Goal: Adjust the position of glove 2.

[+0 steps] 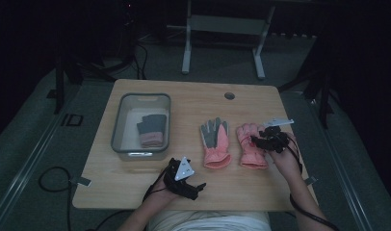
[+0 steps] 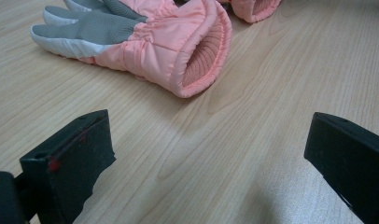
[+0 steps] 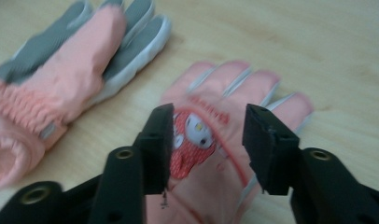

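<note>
Two pink gloves lie side by side on the wooden table (image 1: 136, 183). The left glove (image 1: 215, 142) (image 2: 145, 42) (image 3: 75, 60) is palm up and shows grey grip fabric. The right glove (image 1: 251, 149) (image 3: 234, 88) lies back up with a red cartoon patch, and its cuff (image 2: 255, 7) peeks in at the top of the left gripper view. My right gripper (image 1: 255, 141) (image 3: 208, 116) hovers over that patch, jaws partly apart and not pressing the fabric. My left gripper (image 1: 188, 175) (image 2: 206, 154) rests low near the table's front edge, wide open, pointing at the left glove's cuff.
A grey plastic bin (image 1: 117, 125) stands at the table's left and holds a dark grey and pink glove (image 1: 151, 130). A round hole (image 1: 229, 96) sits near the table's far edge. A metal frame stands on the floor beyond the table.
</note>
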`<state>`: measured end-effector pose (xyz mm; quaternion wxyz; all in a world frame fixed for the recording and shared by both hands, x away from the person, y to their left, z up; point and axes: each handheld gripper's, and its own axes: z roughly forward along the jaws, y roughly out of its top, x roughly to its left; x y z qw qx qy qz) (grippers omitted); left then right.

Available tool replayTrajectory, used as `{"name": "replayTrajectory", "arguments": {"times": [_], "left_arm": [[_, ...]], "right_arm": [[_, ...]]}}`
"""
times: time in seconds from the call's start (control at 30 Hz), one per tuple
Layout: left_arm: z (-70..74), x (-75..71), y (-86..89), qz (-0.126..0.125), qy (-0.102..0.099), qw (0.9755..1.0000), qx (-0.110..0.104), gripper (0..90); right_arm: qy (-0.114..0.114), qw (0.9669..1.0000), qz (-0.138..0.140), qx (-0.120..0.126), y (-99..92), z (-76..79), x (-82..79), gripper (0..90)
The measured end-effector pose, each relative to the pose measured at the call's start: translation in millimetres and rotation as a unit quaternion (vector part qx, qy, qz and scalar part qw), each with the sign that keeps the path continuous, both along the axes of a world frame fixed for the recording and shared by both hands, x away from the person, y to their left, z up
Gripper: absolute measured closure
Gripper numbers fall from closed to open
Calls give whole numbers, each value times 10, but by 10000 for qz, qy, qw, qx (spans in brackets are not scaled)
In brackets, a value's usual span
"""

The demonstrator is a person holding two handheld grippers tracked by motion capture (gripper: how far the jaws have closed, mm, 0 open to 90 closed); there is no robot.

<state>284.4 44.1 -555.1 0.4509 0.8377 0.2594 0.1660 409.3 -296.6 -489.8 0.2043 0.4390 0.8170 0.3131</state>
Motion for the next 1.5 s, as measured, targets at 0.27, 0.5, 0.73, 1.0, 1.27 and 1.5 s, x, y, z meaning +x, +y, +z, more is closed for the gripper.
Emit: {"name": "replayTrajectory", "arguments": {"times": [0.27, 0.5, 0.73, 1.0, 1.27, 1.5], "left_arm": [[2, 1, 1, 1, 9, 10000, -9, 8], [0, -1, -3, 3, 4, 10000, 0, 8], [0, -3, -3, 0, 5, 10000, 4, 8], [6, 2, 2, 20, 4, 10000, -23, 8], [9, 2, 6, 44, -25, 10000, -38, 8], [17, 0, 10, 46, -54, 10000, -33, 8]], "right_arm": [[40, 9998, -71, -185, 3, -320, -8, 509], [114, 9996, -71, -259, 46, -389, -9, 844], [136, 9994, -300, -69, 44, -289, -22, 864], [-244, 9989, -53, 393, 119, 298, -71, 869], [-488, 9925, 736, 843, 541, 869, -131, 868], [-414, 9909, 967, 836, 880, 873, -130, 867]]}}
